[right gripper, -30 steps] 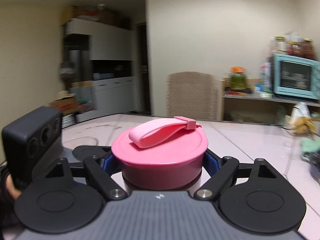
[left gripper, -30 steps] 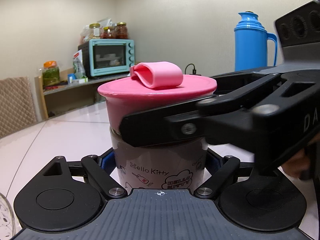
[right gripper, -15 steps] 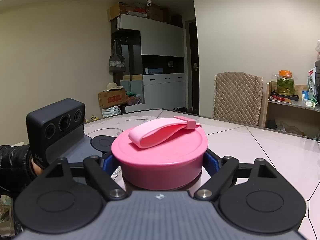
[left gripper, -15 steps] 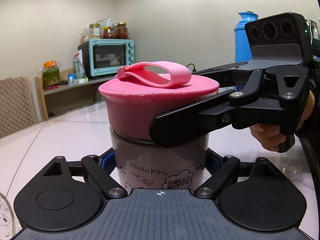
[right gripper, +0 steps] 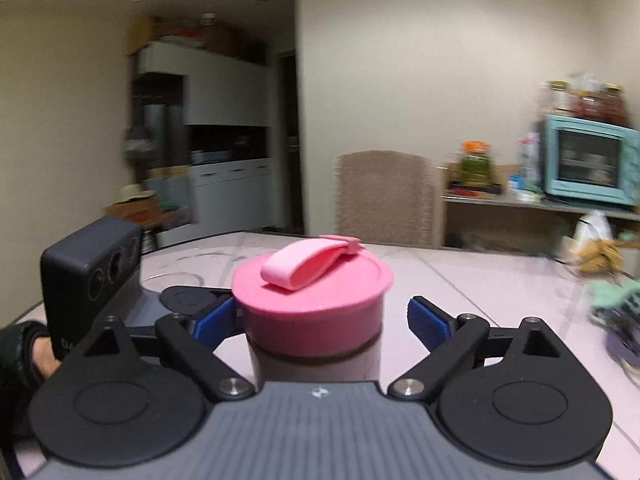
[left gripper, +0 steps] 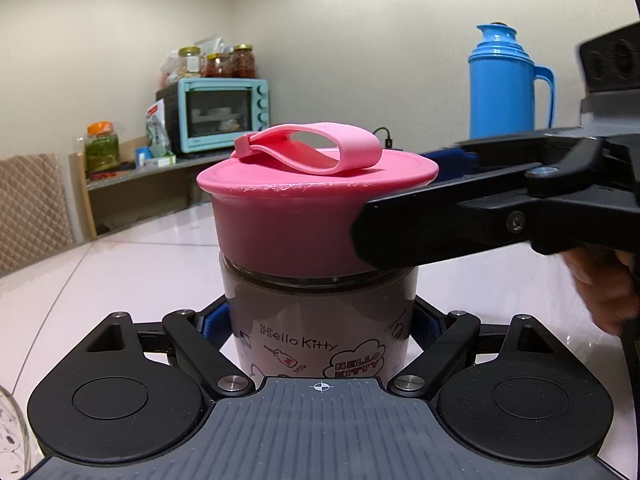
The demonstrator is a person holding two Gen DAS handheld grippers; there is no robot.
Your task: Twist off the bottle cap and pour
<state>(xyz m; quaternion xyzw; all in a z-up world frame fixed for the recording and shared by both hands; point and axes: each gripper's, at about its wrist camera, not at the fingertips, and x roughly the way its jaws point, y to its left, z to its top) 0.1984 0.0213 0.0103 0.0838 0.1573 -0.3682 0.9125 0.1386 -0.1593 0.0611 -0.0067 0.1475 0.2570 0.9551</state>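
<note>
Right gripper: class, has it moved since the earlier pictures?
Yes. The right gripper has backed away from the pink cap; its jaws have just been opening, clear of it, while the left gripper holds the bottle.

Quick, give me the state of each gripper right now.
Left gripper: shut on the bottle.
Right gripper: open, jaws just opening, pads clear of the pink cap between them.

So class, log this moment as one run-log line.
left gripper: shut on bottle | right gripper: just opened, pads clear of pink cap | cap: still on
</note>
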